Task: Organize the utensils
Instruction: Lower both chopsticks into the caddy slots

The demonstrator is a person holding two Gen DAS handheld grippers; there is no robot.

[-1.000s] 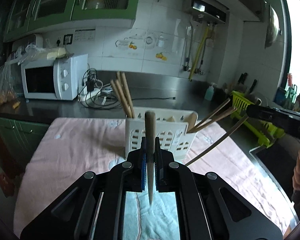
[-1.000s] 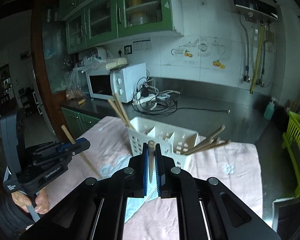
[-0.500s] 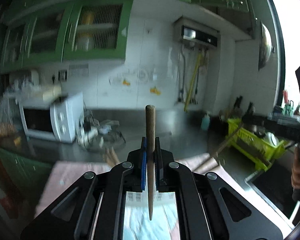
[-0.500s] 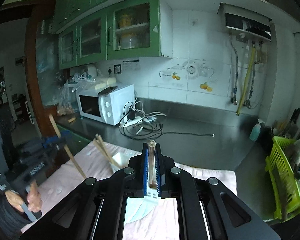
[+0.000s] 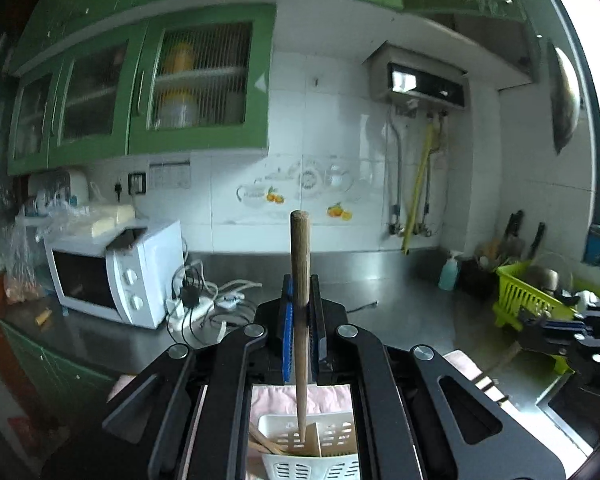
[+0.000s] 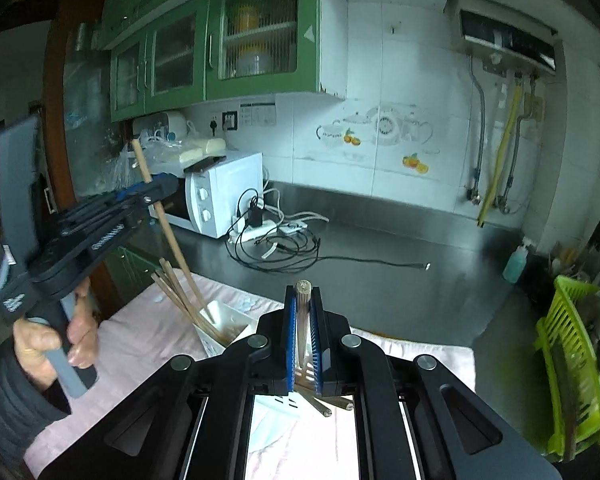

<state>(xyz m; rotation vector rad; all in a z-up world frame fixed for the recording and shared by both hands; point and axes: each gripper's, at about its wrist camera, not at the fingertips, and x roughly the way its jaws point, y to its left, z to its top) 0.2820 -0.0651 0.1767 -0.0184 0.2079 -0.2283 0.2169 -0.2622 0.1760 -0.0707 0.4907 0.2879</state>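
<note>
My left gripper (image 5: 300, 312) is shut on a wooden chopstick (image 5: 300, 272) held upright, its lower tip inside the left compartment of the white slotted utensil holder (image 5: 332, 436). The right wrist view shows the left gripper (image 6: 156, 190) above the holder (image 6: 224, 320), with the chopstick (image 6: 168, 232) slanting down into it beside other chopsticks (image 6: 176, 296). My right gripper (image 6: 303, 320) is shut on another wooden chopstick (image 6: 302, 292), upright, above the holder's right side. More chopstick ends (image 6: 324, 406) lie below it.
A pink cloth (image 6: 140, 344) covers the table under the holder. Behind it runs a steel counter (image 6: 380, 272) with a white microwave (image 6: 220, 200), a power strip and tangled cables (image 6: 276, 240). A green dish rack (image 6: 572, 352) stands on the right.
Both grippers rose and tilted up. The left one moved over the holder and lowered its chopstick tip into the left compartment. The right one kept its chopstick and came above the holder.
</note>
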